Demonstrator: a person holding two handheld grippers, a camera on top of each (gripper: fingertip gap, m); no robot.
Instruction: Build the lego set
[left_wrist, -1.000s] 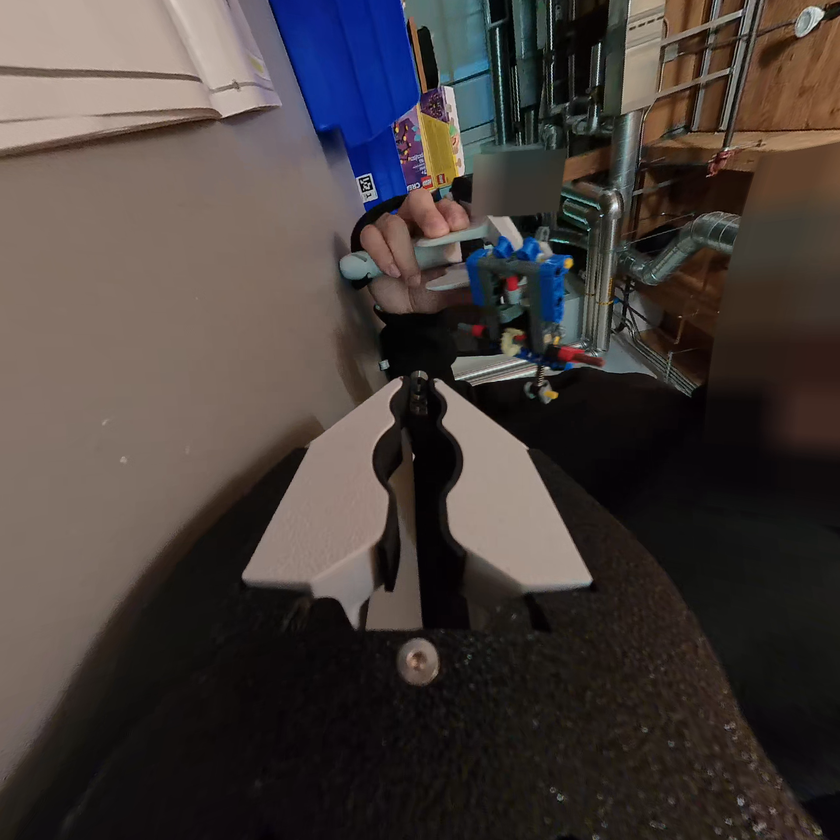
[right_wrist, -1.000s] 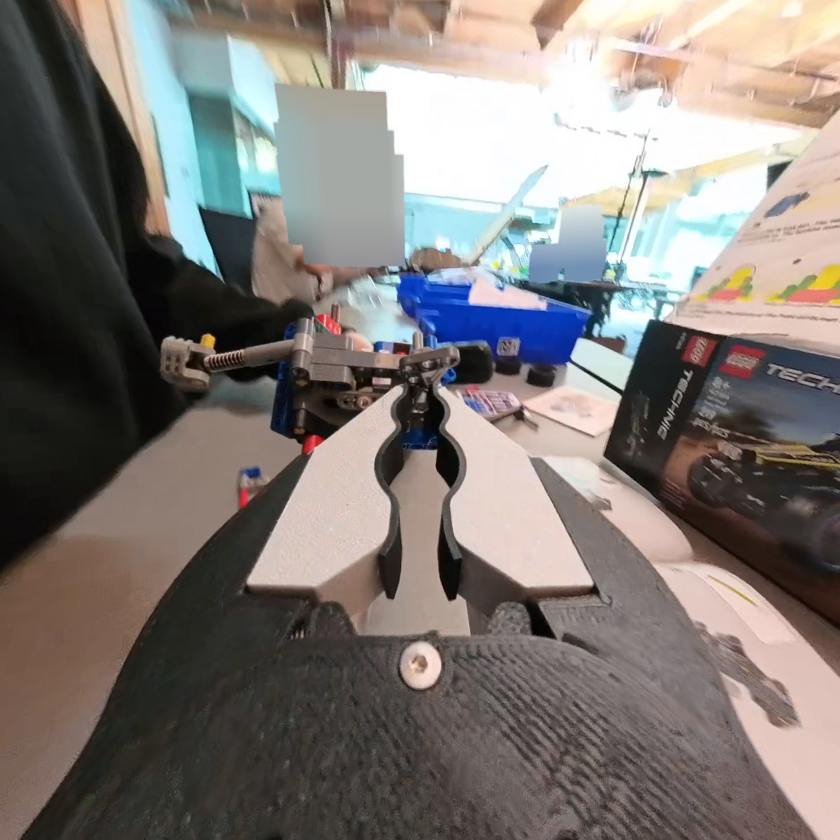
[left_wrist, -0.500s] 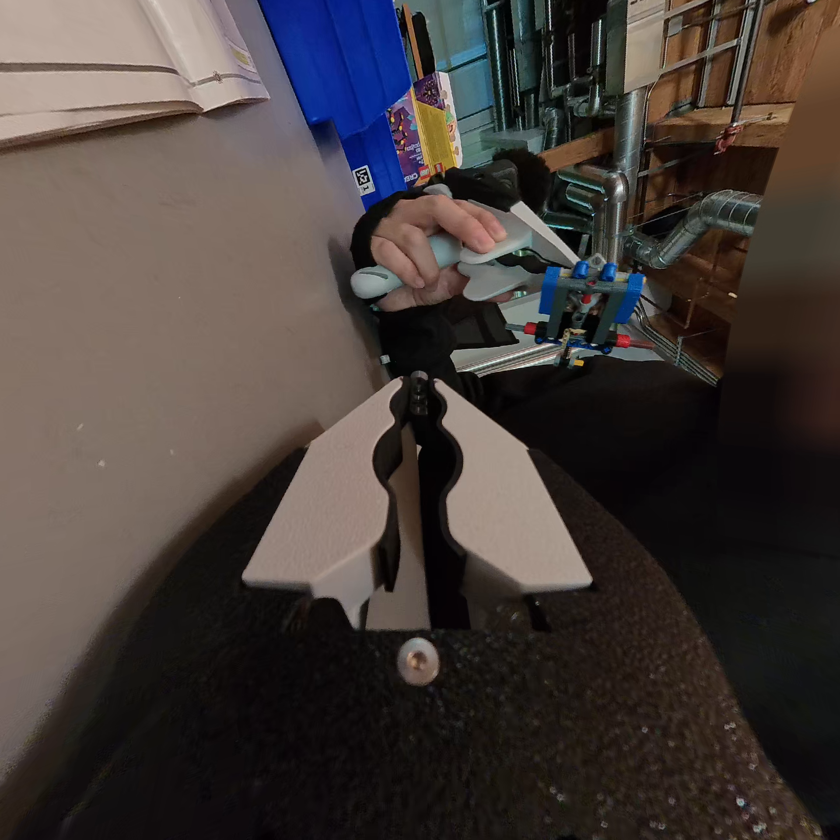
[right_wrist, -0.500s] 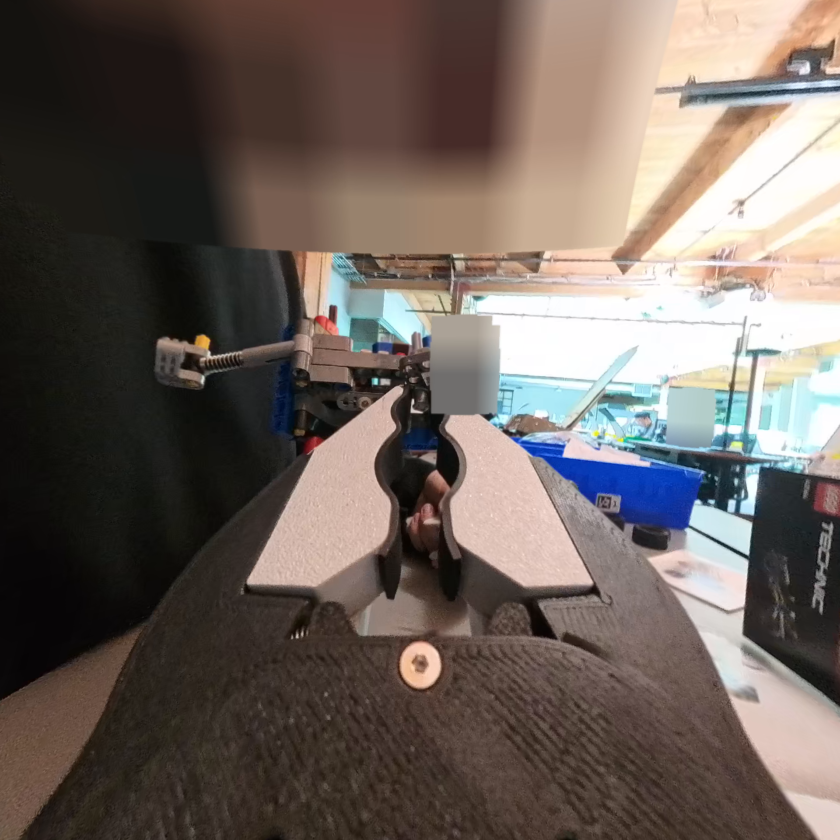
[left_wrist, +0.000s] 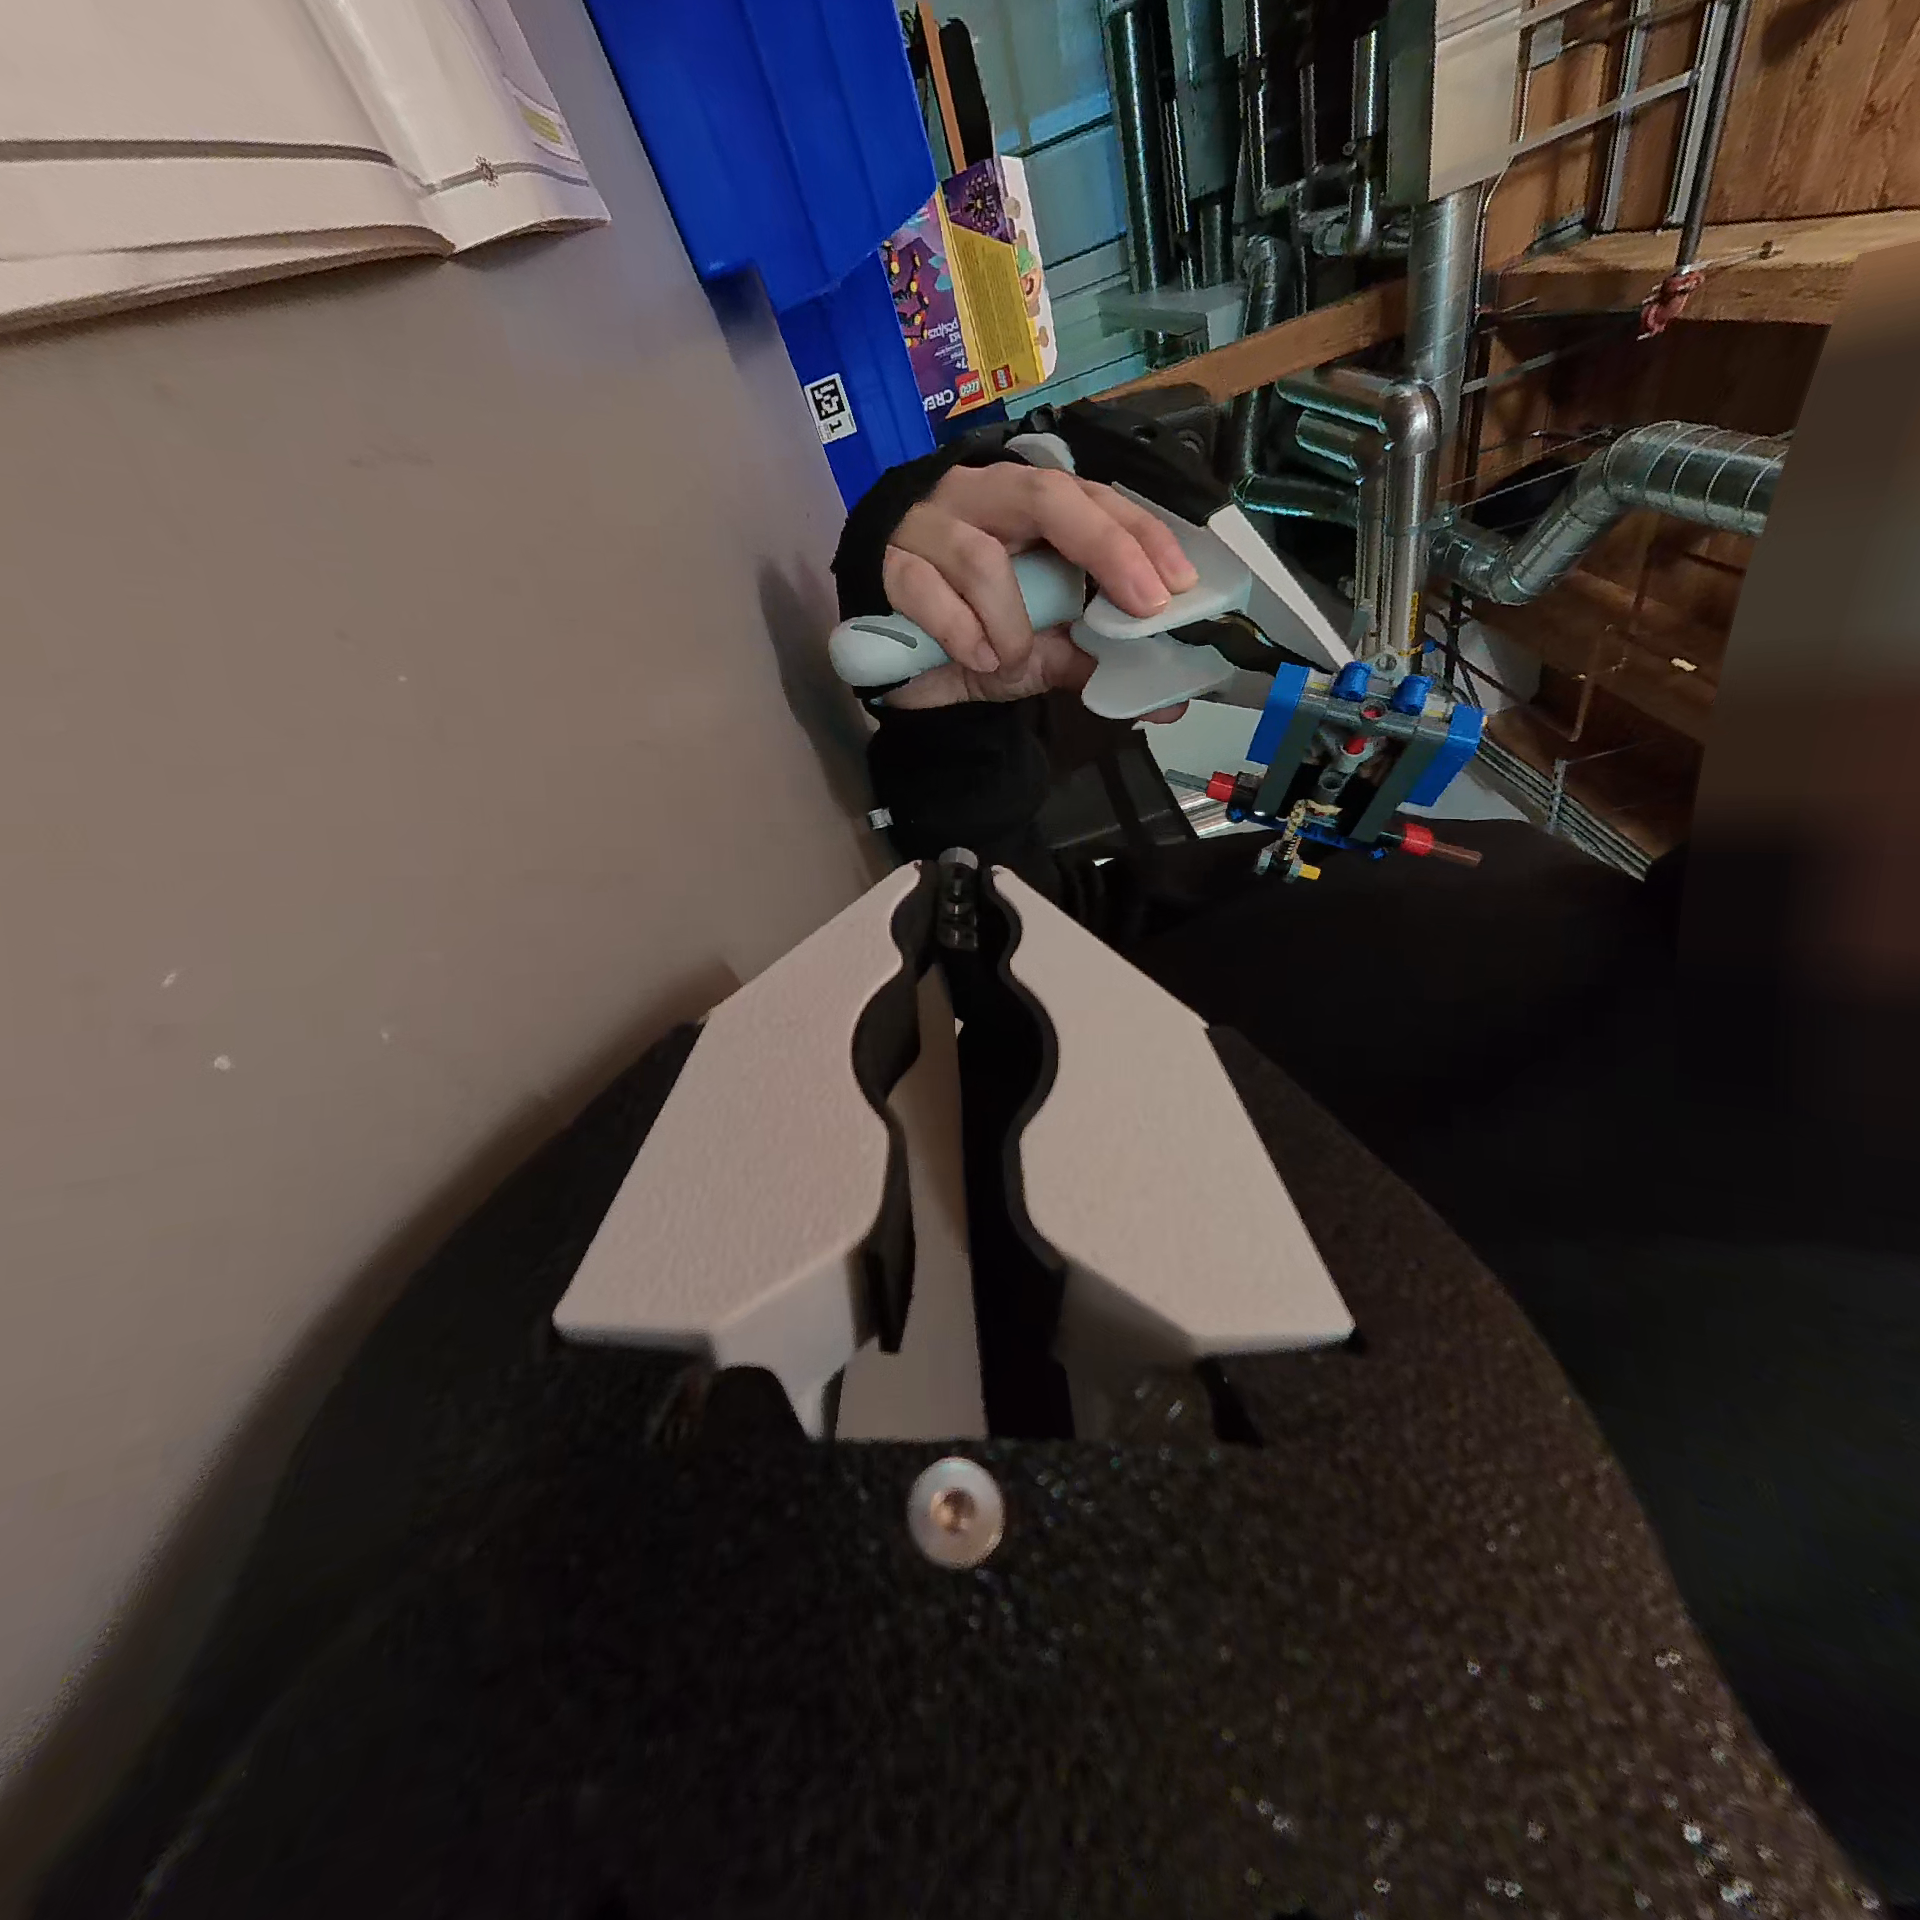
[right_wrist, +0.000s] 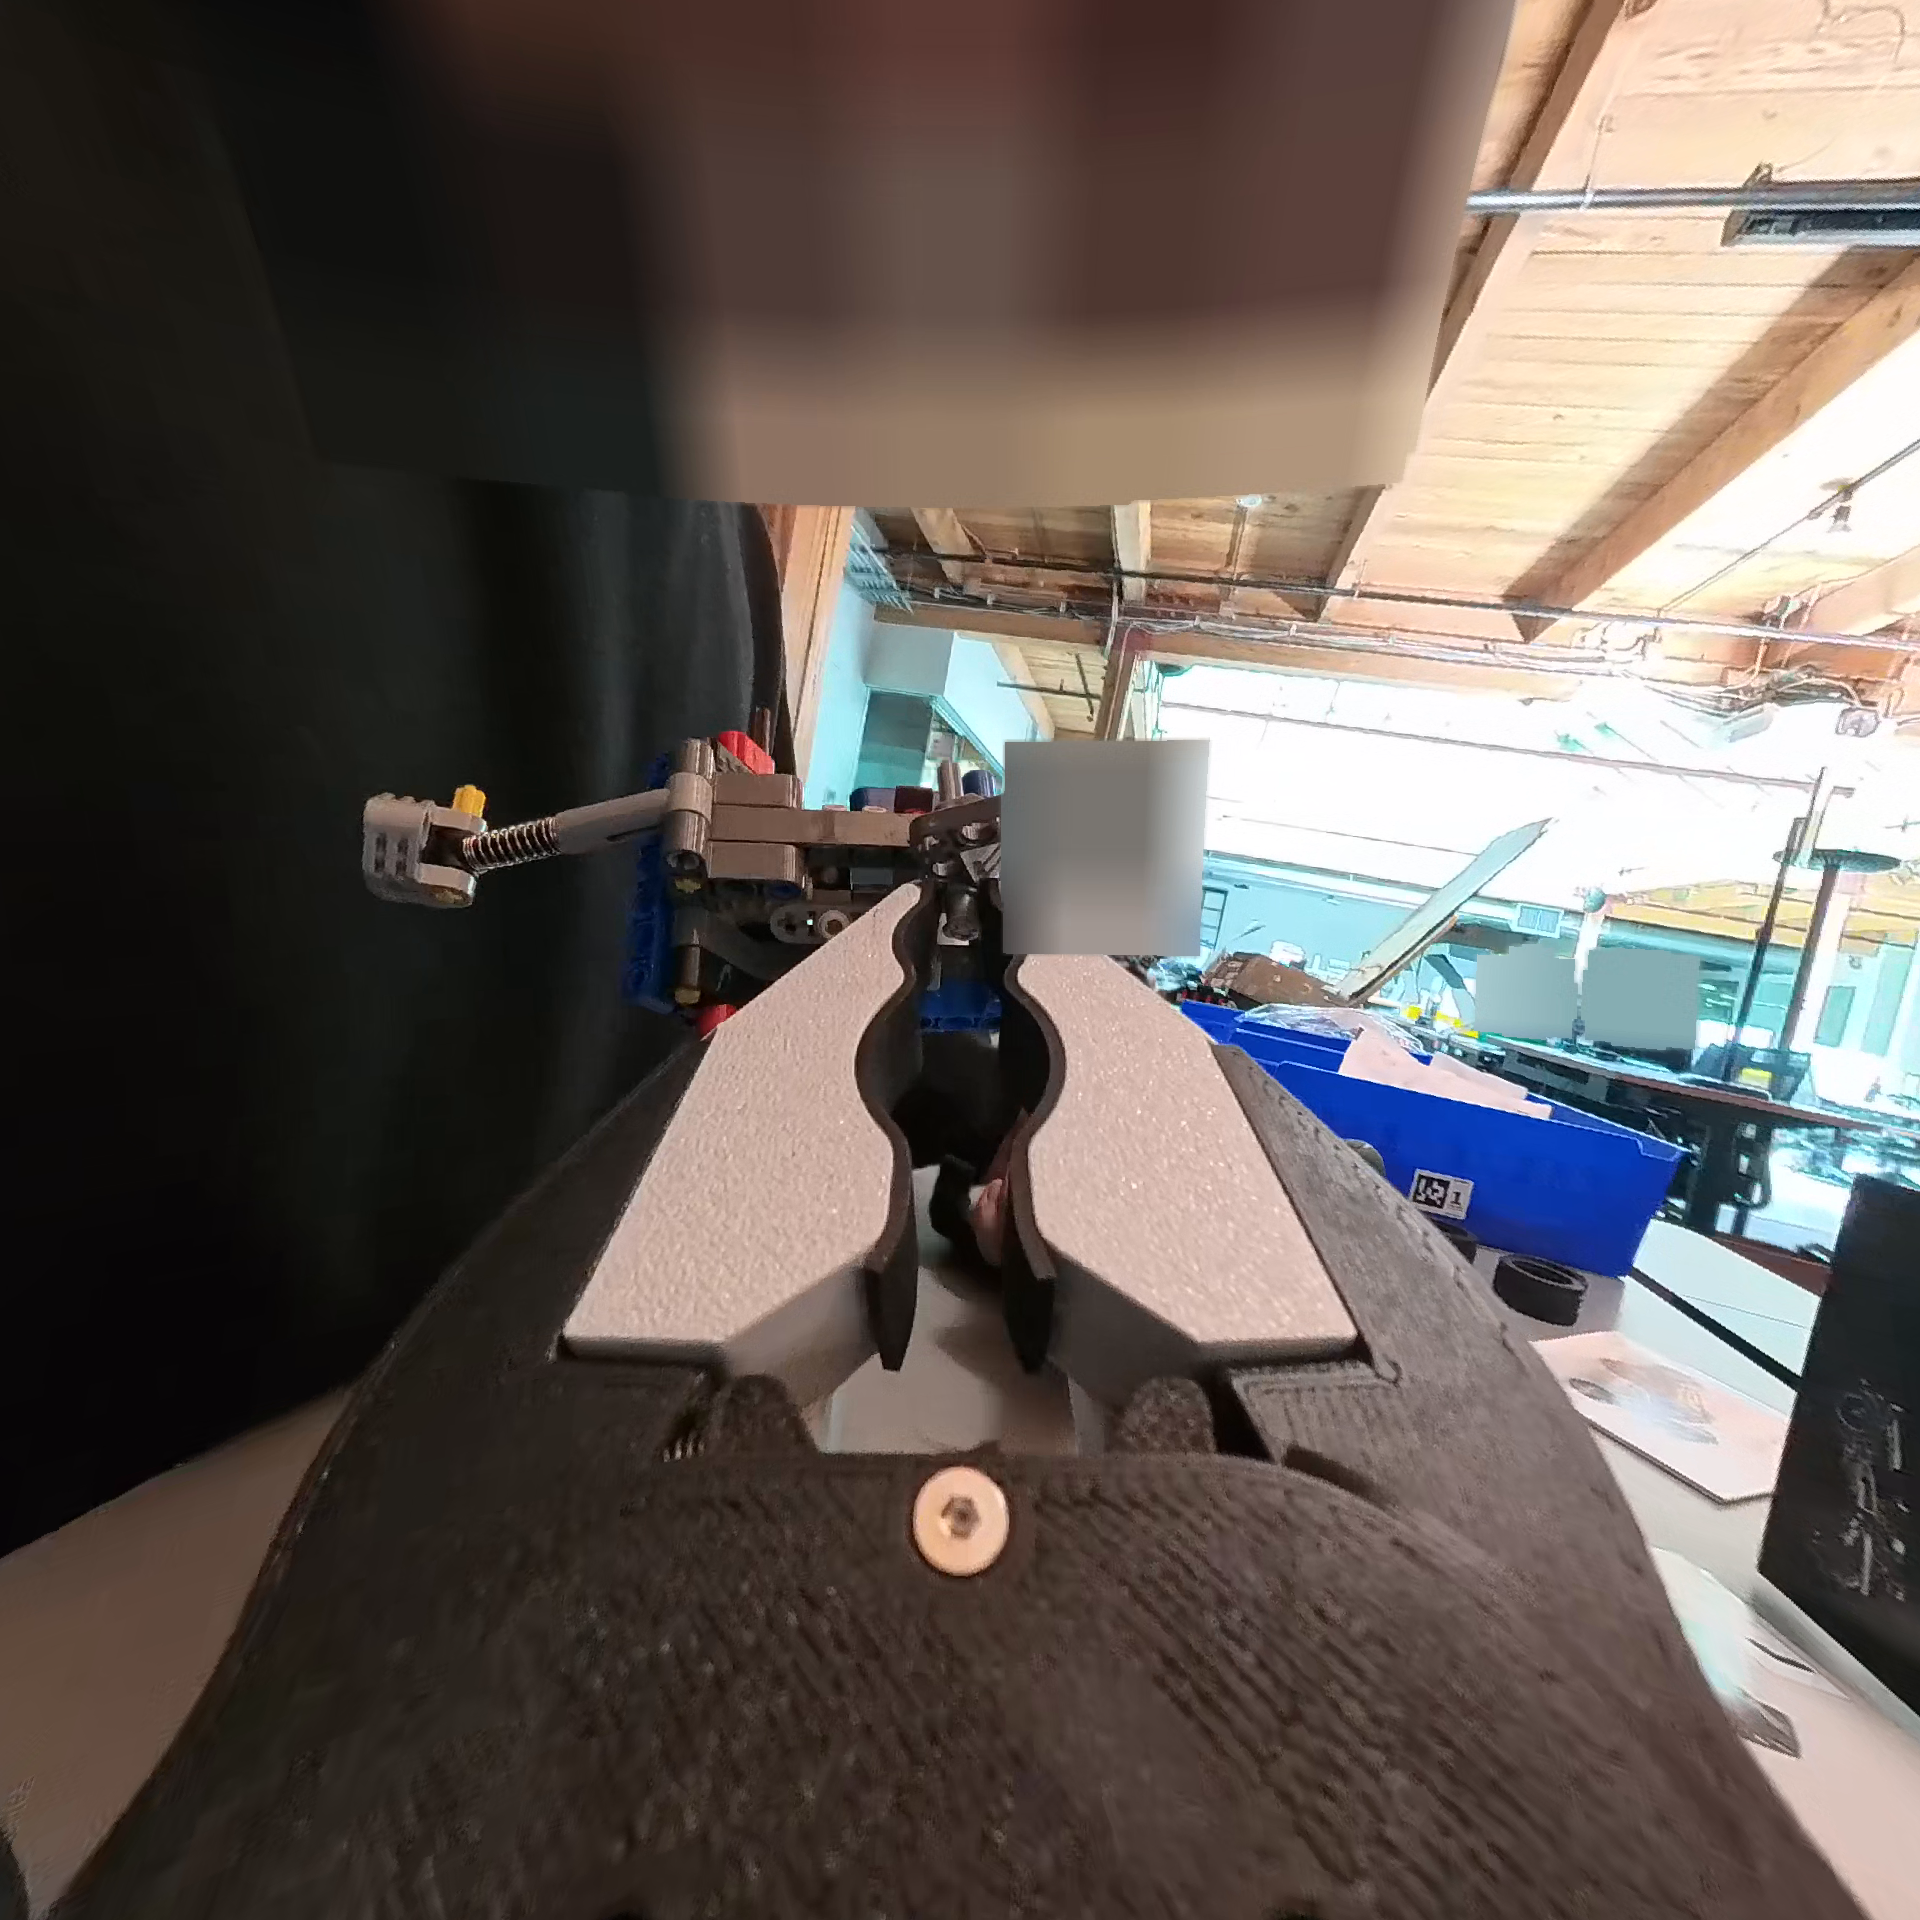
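Right gripper (right_wrist: 961, 914) narrow, tips clamped on the near end of a grey-and-blue brick assembly (right_wrist: 748, 862), held in the air; its spring strut (right_wrist: 499, 836) points left. Left gripper (left_wrist: 958, 899) nearly closed, pinching a small black pin (left_wrist: 958, 914) beside the grey table (left_wrist: 364, 779)

A ceiling (right_wrist: 1621, 343) of wooden beams and planks is seen, brightly lit by windows (right_wrist: 1455, 790). Metal pipes (left_wrist: 1413, 416) and ducts (left_wrist: 1621, 499) are mounted on a wooden wall (left_wrist: 1818, 114). A grey surface (left_wrist: 312, 727) is seen.
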